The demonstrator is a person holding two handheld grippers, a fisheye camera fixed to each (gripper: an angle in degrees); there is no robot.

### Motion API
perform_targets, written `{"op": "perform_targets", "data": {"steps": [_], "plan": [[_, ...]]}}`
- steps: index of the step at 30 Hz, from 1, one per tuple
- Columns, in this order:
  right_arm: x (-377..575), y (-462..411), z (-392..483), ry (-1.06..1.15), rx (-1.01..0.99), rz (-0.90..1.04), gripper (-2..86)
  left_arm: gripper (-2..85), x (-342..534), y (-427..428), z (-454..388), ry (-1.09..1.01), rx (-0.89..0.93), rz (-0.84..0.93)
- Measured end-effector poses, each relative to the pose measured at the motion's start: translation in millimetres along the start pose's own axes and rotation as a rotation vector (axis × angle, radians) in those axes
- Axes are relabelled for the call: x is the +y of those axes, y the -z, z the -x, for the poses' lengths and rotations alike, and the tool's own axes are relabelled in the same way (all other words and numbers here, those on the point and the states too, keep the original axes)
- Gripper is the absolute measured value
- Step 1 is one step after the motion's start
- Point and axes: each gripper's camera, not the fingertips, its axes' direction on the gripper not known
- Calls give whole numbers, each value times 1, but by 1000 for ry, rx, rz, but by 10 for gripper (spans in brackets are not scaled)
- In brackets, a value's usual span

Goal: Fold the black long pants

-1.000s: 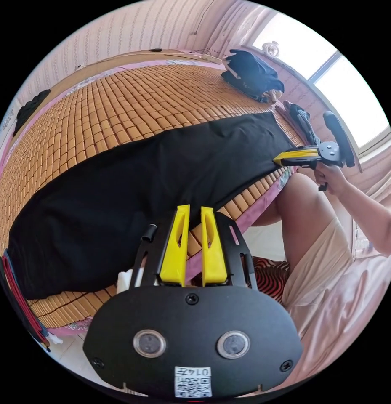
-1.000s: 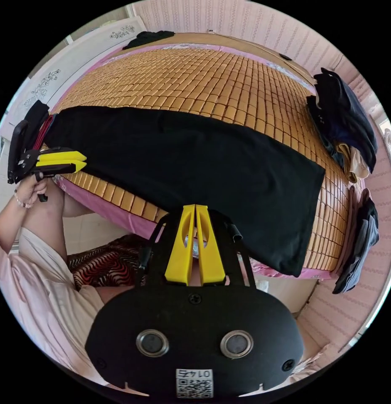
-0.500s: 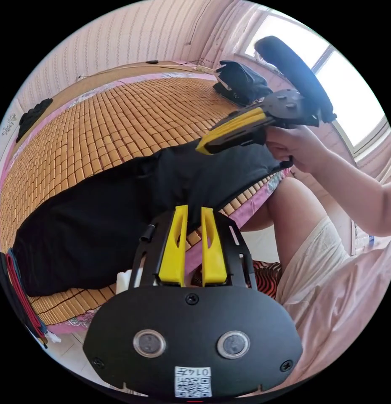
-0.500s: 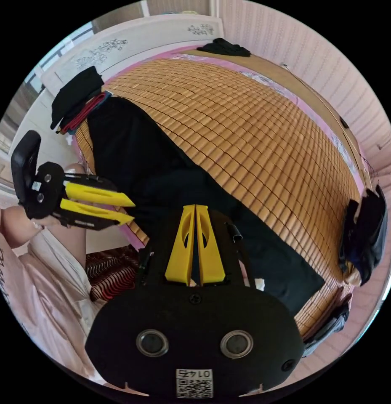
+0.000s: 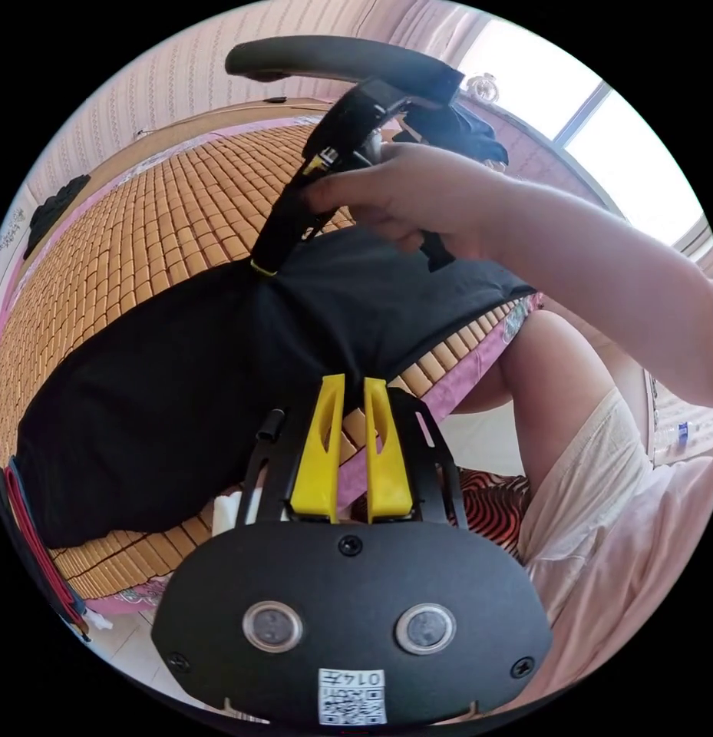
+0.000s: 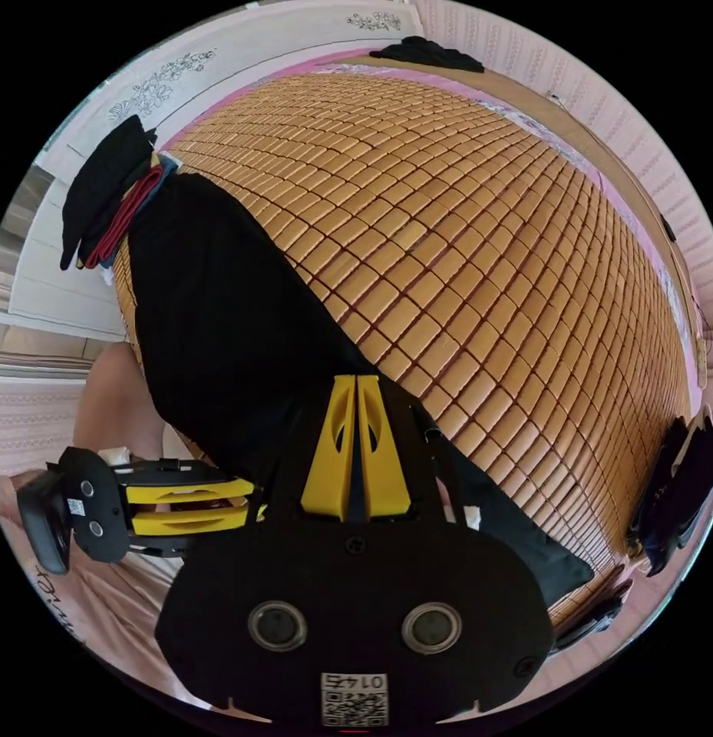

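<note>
Your right gripper (image 5: pixel 265 265) now over mid-pants (image 6: pixel 218 322), fingers together on the cloth; left gripper (image 5: pixel 347 391) fingers narrowly apart.

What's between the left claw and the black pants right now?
In the left gripper view, the left claw hangs over the bamboo mat's near edge; a narrow strip of mat separates it from the black pants.

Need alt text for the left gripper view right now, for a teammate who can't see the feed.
A hand brings the right gripper down onto the black long pants, which lie spread along the near edge of a bamboo mat on a bed. In the foreground the left gripper hangs at the mat's edge, yellow jaws slightly apart, holding nothing.
</note>
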Motion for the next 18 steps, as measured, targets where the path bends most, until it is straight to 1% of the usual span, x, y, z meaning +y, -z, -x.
{"op": "perform_targets", "data": {"steps": [4, 6, 7, 8, 9, 10, 12, 14, 15, 16, 18], "plan": [[58, 36, -35, -97, -95, -151, -5, 50, 2, 12, 5, 7, 28, -20], [128, 62, -73, -264, -23, -254, 4, 51, 8, 23, 10, 18, 38, -44], [149, 68, -84, -311, 1, -276, 15, 51, 10, 25, 12, 24, 39, -47], [193, 78, -106, -412, 40, -311, 36, 51, 13, 29, 17, 36, 42, -47], [239, 83, -129, -522, 64, -318, 67, 52, 15, 33, 21, 47, 40, -44], [261, 85, -140, -589, 76, -301, 82, 52, 16, 35, 24, 54, 36, -44], [340, 88, -176, -836, 202, -192, 127, 52, 21, 45, 36, 105, 17, -55], [389, 91, -196, -985, 225, -153, 154, 52, 24, 53, 47, 156, 31, -64], [415, 91, -207, -1072, 198, -168, 161, 52, 25, 57, 54, 186, 33, -72], [426, 90, -213, -1111, 173, -179, 161, 52, 26, 58, 57, 198, 27, -70], [458, 80, -236, -1223, 34, -235, 155, 52, 27, 62, 67, 235, -18, -42]]}}
